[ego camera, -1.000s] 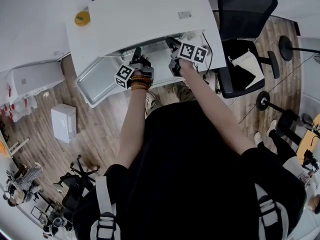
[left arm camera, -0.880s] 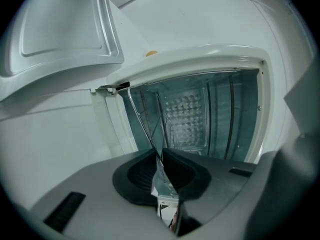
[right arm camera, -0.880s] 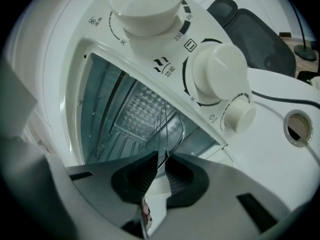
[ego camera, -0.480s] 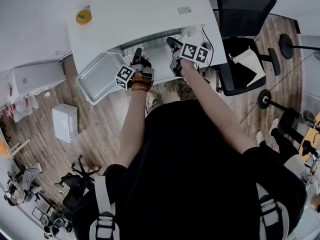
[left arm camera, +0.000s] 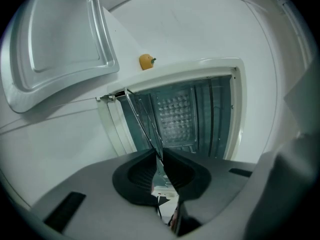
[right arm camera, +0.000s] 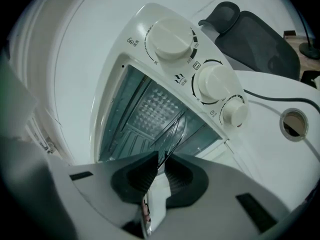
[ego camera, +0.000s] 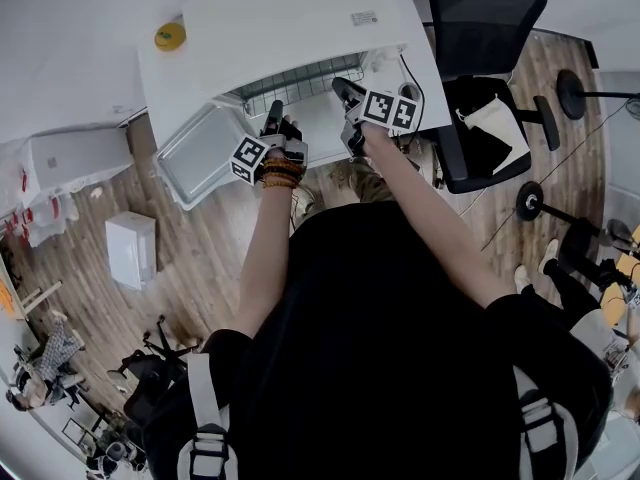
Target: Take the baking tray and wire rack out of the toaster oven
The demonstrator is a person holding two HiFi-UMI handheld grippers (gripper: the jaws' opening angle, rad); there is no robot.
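The wire rack [ego camera: 300, 80] juts part way out of the white toaster oven [ego camera: 290, 18], held level over the lowered door. My left gripper [ego camera: 272, 116] is shut on the rack's front edge near its left corner; in the left gripper view the thin wire [left arm camera: 145, 121] runs between the pressed pads of that gripper [left arm camera: 159, 156]. My right gripper [ego camera: 340, 90] is shut on the same edge at the right, and the rack wire [right arm camera: 175, 129] passes between its pads [right arm camera: 161, 164]. The silver baking tray [ego camera: 200, 153] lies on the table to the oven's left, also visible as the tray [left arm camera: 60, 44].
Three cream knobs [right arm camera: 215, 81] line the oven's right panel. A small orange object [ego camera: 165, 36] sits on the table behind the oven. A black office chair [ego camera: 490, 28] stands right of the table, a cable hole [right arm camera: 294, 123] near the oven's cord.
Both grippers have drawn back toward the person with the wire rack, and more of the rack now shows outside the oven. The tray has not moved.
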